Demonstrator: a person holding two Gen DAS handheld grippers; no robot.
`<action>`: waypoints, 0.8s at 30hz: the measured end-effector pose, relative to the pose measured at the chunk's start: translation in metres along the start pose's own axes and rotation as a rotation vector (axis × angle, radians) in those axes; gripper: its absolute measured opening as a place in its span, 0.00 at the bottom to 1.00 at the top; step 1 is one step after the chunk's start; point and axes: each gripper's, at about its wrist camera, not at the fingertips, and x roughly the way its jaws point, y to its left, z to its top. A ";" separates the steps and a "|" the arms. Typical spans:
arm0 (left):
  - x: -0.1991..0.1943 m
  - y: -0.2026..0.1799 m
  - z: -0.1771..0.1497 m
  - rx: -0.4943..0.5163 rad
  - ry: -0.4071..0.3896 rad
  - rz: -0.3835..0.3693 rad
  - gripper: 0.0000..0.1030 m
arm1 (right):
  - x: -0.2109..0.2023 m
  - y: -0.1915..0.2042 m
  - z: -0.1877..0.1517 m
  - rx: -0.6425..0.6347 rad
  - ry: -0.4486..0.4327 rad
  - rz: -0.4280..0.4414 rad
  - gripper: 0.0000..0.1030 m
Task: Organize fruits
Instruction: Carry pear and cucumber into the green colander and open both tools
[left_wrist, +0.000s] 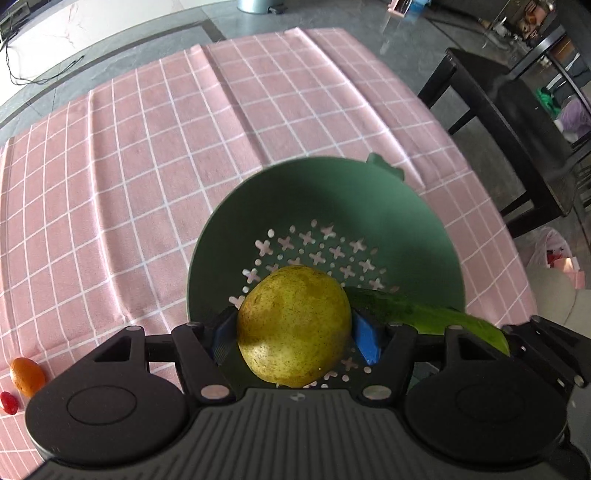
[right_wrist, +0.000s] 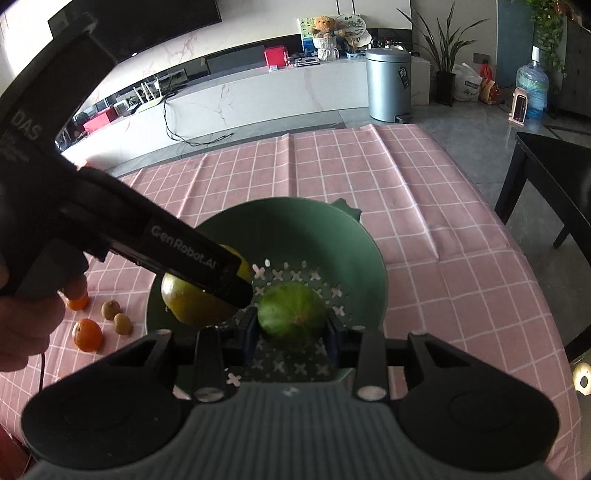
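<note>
My left gripper is shut on a yellow-green pear and holds it over the near side of a green colander bowl. My right gripper is shut on a green cucumber, seen end-on, above the bowl's perforated bottom. In the left wrist view the cucumber pokes in from the right beside the pear. In the right wrist view the left gripper's body crosses from the left, with the pear under it.
The bowl sits on a pink checked tablecloth. Two oranges and two kiwis lie left of the bowl. An orange kumquat and a red fruit lie at the left edge. A black table stands right.
</note>
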 end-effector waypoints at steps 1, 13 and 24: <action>0.002 0.000 0.000 0.005 0.011 0.014 0.73 | 0.000 0.002 0.000 -0.006 0.018 -0.001 0.32; 0.013 -0.013 -0.003 0.093 0.081 0.093 0.74 | 0.005 0.009 -0.005 -0.052 0.125 -0.006 0.33; 0.024 -0.018 -0.005 0.094 0.115 0.127 0.77 | 0.006 0.009 0.000 -0.073 0.150 0.000 0.33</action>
